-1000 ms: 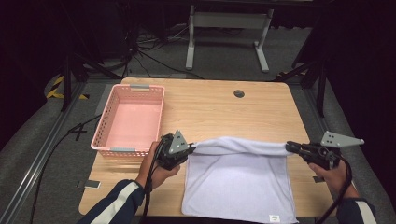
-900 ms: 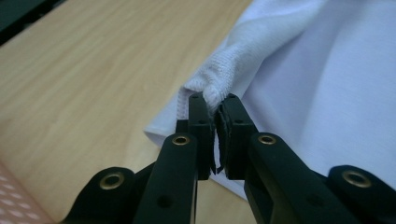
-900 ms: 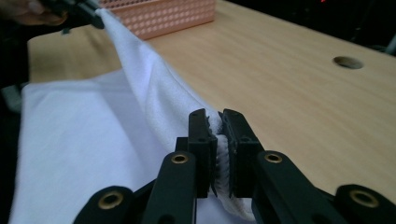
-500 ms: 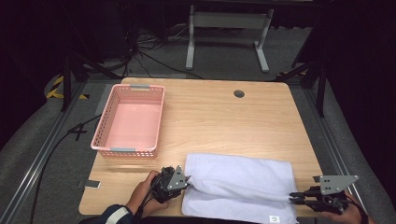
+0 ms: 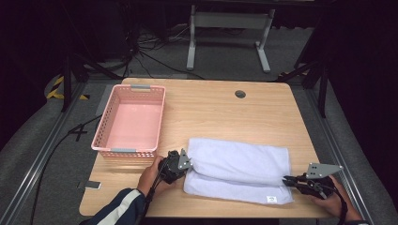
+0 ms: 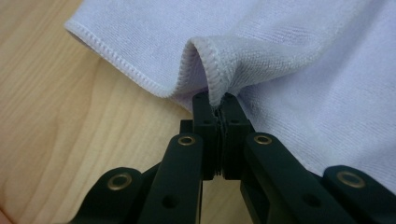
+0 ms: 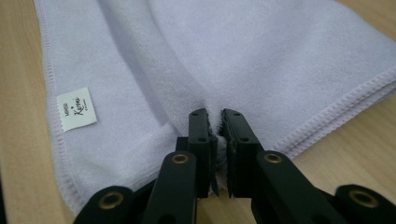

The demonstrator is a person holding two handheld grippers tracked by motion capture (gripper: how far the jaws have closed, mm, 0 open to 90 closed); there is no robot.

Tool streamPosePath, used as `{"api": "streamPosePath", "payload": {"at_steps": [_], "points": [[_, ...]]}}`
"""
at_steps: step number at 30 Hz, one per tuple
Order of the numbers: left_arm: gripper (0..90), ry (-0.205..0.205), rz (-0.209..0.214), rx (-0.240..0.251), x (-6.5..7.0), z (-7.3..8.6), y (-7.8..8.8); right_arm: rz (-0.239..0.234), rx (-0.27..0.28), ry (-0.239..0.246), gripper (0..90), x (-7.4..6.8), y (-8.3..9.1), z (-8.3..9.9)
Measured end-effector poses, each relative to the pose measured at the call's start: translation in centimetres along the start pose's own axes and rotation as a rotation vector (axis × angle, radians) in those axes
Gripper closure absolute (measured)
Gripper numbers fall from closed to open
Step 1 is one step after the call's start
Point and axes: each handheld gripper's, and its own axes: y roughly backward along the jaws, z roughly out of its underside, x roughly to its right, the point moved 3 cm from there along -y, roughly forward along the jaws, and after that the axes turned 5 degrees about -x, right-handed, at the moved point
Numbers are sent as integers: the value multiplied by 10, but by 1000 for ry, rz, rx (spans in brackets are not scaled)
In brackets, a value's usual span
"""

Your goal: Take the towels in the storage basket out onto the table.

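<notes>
Towel [image 5: 239, 169], pale lilac, lies folded on the near half of the wooden table [image 5: 225, 112], with its long side running left to right in the high view. We see the upper layer doubled over the lower one, and the lower layer projects toward the near edge of the table. A small white label [image 5: 271, 198] sits on that projecting strip near the right corner; the right gripper view shows the same label [image 7: 76, 108] at the left of its frame.

We hold the left gripper [image 5: 184, 164] at the left end of the towel. In the left gripper view, the left gripper [image 6: 215, 103] is clamped on a stitched hem: a pinched fold of cloth [image 6: 212, 70] rises from between the closed jaws, and the jaws rest low over the wood.

We hold the right gripper [image 5: 287, 180] at the right end of the towel. In the right gripper view, the right gripper [image 7: 212, 122] is closed on the cloth, with a thin fold of towel caught between the jaws.

A pink basket [image 5: 130, 121] stands at the left of the table, well apart from the towel's right end and near its left end.
</notes>
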Motion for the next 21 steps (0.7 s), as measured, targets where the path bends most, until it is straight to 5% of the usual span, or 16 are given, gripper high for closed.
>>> {"api": "streamPosePath", "payload": {"at_steps": [5,7,10,12,13,15,16,19,21], "points": [[878,-14,-5,93,4,-3,29,-16,127,-16,826,2,22,-3],[878,-53,22,134,12,-1,43,-29,148,0,824,-4,32,-1],[873,-101,54,117,26,10,52,-72,114,67,815,-19,38,4],[864,-98,68,102,30,15,50,-95,88,86,809,-24,38,7],[809,-76,121,71,36,26,46,-123,40,108,773,-31,36,12],[634,-56,132,53,38,30,44,-129,23,108,725,-33,35,14],[634,-35,133,38,38,34,44,-127,18,101,697,-33,35,16],[480,35,149,99,34,38,53,-93,45,64,637,-33,47,17],[472,98,168,180,27,29,64,-60,72,46,640,-33,56,12]]}}
